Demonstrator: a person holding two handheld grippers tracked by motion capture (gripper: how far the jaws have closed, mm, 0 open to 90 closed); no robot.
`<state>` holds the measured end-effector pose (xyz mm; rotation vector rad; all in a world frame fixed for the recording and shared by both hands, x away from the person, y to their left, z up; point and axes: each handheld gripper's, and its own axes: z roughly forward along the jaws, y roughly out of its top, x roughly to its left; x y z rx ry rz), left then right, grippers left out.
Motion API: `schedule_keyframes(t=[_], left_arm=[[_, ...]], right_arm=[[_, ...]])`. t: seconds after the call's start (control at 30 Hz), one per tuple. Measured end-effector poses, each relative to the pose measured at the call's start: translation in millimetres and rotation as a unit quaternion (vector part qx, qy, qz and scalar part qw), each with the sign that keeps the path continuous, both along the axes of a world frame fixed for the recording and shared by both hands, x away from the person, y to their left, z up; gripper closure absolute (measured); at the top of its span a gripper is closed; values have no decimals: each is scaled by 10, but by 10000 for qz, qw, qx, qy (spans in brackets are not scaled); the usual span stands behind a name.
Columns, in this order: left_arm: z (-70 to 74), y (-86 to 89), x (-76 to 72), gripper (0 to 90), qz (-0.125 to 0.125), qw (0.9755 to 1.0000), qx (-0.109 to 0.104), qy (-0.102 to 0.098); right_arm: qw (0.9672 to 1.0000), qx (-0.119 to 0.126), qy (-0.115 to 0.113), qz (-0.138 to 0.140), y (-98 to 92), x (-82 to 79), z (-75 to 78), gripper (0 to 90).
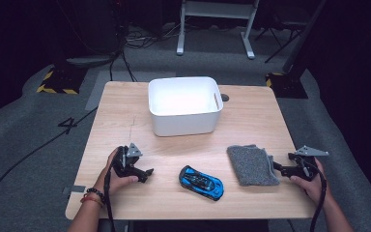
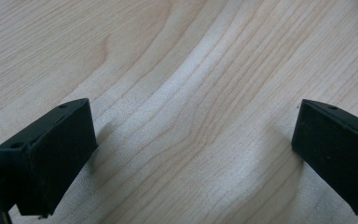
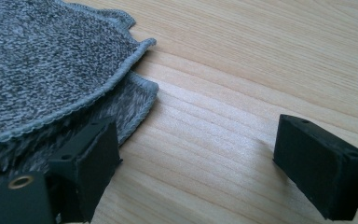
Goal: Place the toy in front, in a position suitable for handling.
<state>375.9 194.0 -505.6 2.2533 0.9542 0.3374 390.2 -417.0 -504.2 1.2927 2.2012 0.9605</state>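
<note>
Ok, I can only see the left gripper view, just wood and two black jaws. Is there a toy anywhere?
Observer: Yes, the high view shows a blue toy car on the table, between the two grippers.
Operator: Is the other gripper holding something?
Observer: No. The right gripper is open, one jaw at the edge of a folded grey cloth.
Operator: Is there a box?
Observer: A white bin stands farther back on the table, beyond the car.
</note>
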Motion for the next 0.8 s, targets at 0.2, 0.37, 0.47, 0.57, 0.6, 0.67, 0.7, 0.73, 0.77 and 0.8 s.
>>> schedule_keyframes(t=[0.2, 0.37, 0.47, 0.57, 0.6, 0.67, 0.7, 0.73, 0.77, 0.8], left_arm=[[-1, 13, -7, 0, -6, 10000, -8, -3], [15, 71, -38, 12, -431, 9991, 11, 47], [38, 115, -47, 102, -516, 9986, -77, -3], [87, 146, -54, 154, -440, 9989, -137, -80], [110, 149, -61, 154, -397, 9990, -136, -123], [165, 158, -72, 217, -424, 9986, -167, -252], [192, 158, -74, 223, -407, 9986, -128, -324], [214, 156, -72, 230, -418, 9984, -55, -385], [232, 152, -68, 233, -419, 9984, -28, -389], [247, 145, -66, 233, -401, 9984, -3, -409]], right_arm=[[10000, 0, 1, 31, -5, -2, 0, 141], [10000, 0, -1, 37, -4, -1, 0, 141], [10000, -2, 0, 22, 0, -2, 0, 141], [10000, -5, -3, 5, 3, -8, 0, 143], [10000, -5, -3, 5, 3, -8, 0, 143], [10000, -7, -2, 6, 3, -10, 1, 143], [10000, -2, -2, 5, 3, -10, 0, 143], [10000, -2, -1, 12, 3, -9, 1, 143], [10000, -3, -2, 21, 1, -7, 0, 143], [10000, -5, -6, 29, 0, -6, 0, 143]])
